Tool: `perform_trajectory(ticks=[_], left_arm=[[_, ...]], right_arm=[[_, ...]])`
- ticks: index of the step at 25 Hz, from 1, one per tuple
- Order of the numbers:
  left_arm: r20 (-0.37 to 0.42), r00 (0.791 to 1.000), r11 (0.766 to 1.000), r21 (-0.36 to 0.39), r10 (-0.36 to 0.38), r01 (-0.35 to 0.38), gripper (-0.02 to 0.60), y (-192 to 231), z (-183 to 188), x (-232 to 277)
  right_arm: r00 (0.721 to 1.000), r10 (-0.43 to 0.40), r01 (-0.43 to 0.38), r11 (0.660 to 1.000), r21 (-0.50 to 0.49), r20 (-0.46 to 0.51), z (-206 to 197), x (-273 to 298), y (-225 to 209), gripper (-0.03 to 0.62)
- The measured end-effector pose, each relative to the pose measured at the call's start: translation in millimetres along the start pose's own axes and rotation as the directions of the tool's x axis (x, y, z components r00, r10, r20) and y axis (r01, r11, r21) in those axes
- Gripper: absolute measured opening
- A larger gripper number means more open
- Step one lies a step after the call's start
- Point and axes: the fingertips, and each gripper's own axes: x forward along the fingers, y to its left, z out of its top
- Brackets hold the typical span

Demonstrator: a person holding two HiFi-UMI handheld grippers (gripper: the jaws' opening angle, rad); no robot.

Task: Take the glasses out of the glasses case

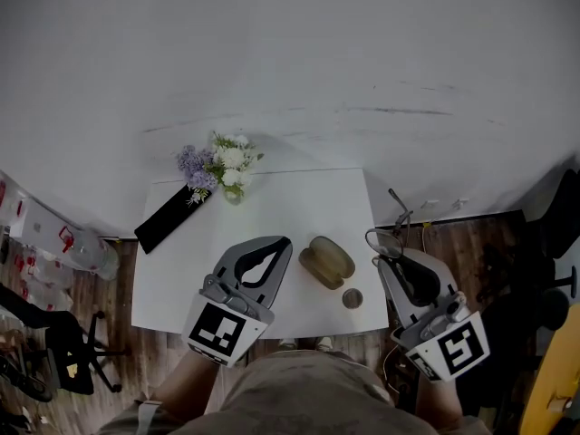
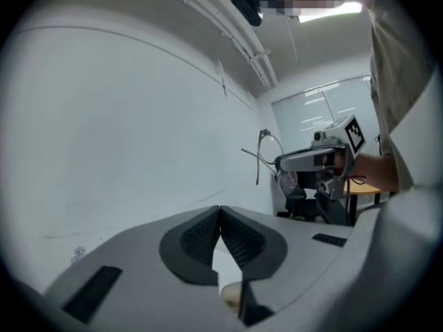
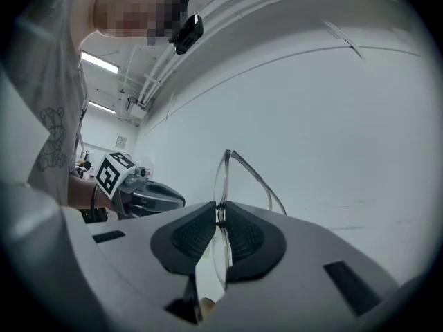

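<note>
An olive glasses case lies open on the white table, between my two grippers. My right gripper is shut on a pair of thin-framed glasses, held in the air at the table's right edge, to the right of the case. In the right gripper view the glasses stand upright, pinched between the pads. My left gripper hovers just left of the case, shut with nothing in it. From the left gripper view I see the right gripper carrying the glasses.
A vase of white and purple flowers stands at the table's far left, with a long black box beside it. A small round brown object lies near the front edge. A black chair stands on the floor at the left.
</note>
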Motion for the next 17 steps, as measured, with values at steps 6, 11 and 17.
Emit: perform_trajectory(ticks=[6, 11, 17], left_arm=[[0.000, 1.000, 1.000, 0.009, -0.004, 0.004, 0.017, -2.7, 1.8, 1.7], [0.004, 1.000, 1.000, -0.006, 0.000, 0.000, 0.017, -1.9, 1.5, 1.3], [-0.002, 1.000, 1.000, -0.003, -0.009, 0.009, 0.017, -2.8, -0.3, 1.2]], right_arm=[[1.000, 0.008, -0.008, 1.000, 0.013, 0.005, 0.4, 2.3, -1.0, 0.063], [1.000, 0.003, -0.003, 1.000, 0.023, 0.010, 0.6, 2.6, -2.2, 0.063], [1.000, 0.008, -0.008, 0.999, 0.039, 0.007, -0.5, 6.5, -1.0, 0.062]])
